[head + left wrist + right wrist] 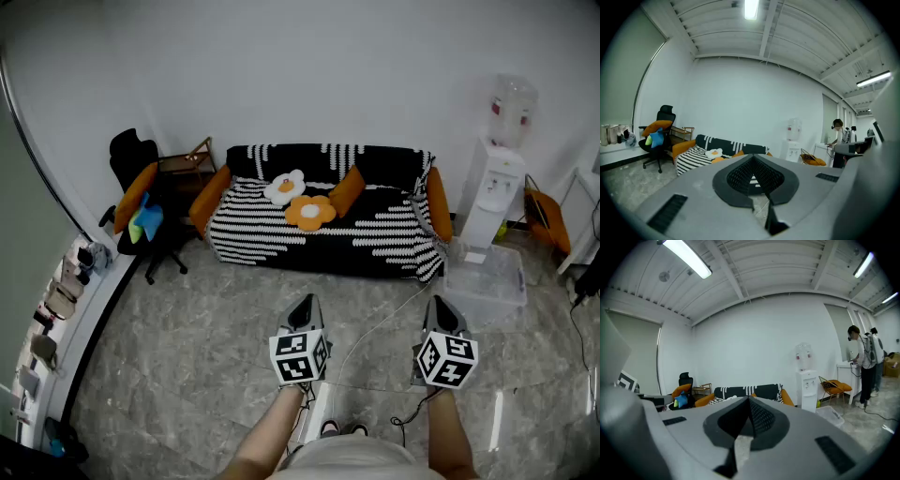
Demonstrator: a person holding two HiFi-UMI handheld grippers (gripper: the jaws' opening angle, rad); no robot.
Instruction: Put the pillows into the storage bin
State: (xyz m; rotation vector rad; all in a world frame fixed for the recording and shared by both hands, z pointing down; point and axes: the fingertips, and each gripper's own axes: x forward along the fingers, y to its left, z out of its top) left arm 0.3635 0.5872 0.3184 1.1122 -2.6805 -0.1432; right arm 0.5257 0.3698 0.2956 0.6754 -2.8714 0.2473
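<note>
A black-and-white striped sofa (323, 211) stands against a white wall (309, 66), with a white flower pillow (285, 187), an orange flower pillow (310, 212) and a plain orange pillow (347, 190) on its seat. A clear storage bin (485, 281) sits by the sofa's right end, near a water dispenser (492, 187). The left gripper (302, 307) and right gripper (441, 309) point toward the sofa, side by side

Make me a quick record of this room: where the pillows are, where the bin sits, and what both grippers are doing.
sofa: holds white flower pillow, orange flower pillow, orange pillow
chair: holds second orange pillow, blue pillow
bin: on floor, right of sofa, looks empty
left gripper: shut, empty
right gripper: shut, empty
progress: no pillow in bin yet
</note>
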